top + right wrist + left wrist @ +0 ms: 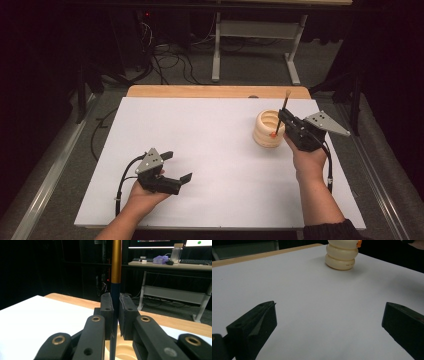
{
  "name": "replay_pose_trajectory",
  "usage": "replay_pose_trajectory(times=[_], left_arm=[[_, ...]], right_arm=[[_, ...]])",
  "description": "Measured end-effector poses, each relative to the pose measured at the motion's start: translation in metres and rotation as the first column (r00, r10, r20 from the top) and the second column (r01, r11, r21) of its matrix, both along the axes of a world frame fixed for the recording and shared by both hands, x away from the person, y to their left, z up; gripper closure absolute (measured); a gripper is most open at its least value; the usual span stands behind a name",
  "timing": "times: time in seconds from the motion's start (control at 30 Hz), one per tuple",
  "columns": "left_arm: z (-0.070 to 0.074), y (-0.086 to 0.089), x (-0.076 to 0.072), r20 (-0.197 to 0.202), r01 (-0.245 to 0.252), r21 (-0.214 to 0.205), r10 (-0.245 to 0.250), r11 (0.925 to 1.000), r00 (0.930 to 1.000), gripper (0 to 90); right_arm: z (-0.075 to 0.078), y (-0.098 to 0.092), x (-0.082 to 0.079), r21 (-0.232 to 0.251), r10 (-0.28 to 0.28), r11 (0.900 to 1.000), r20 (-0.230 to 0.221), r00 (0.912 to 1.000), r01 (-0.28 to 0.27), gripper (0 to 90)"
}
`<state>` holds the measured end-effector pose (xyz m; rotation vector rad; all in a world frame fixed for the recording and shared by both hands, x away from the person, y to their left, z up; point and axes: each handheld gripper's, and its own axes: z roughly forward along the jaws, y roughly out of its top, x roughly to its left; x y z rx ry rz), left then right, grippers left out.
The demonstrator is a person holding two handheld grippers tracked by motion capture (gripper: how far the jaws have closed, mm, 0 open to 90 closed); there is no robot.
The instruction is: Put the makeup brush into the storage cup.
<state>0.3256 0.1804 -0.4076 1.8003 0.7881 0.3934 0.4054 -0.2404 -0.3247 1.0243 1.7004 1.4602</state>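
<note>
My right gripper (283, 117) is shut on a thin stick (281, 112) with a dark shaft, a pale top end and an orange lower end. The stick stands tilted over a cream ribbed cup (265, 131) at the right of the white table (210, 140). In the right gripper view the pads (107, 312) of my right gripper (116, 312) clamp the stick (116, 262) below its gold band, and the cup's rim (125, 348) lies underneath. My left gripper (178, 166) rests open at the front left, with nothing between its jaws. The left gripper (329, 322) faces the cup (341, 257).
A wooden strip (215, 91) runs along the table's far edge. Beyond it are a desk frame (255, 45) and cables on the floor (170, 60). A desk with a keyboard and bottle (177, 251) stands farther back.
</note>
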Motion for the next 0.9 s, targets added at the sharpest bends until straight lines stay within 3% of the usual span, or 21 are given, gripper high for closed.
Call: replay_pose_trajectory(times=[0.33,0.9], left_arm=[[0.0,0.001,0.0,0.002,-0.001,0.0,0.001,1.0,1.0,0.3],[0.0,0.0,-0.001,0.0,0.002,0.004,-0.002,1.0,1.0,0.3]], right_arm=[[0.008,0.01,0.012,-0.019,-0.001,0.9998,0.009,1.0,0.002,85.1],[-0.002,0.007,0.037,-0.031,-0.054,0.9981,-0.022,0.9983,0.053,85.1]])
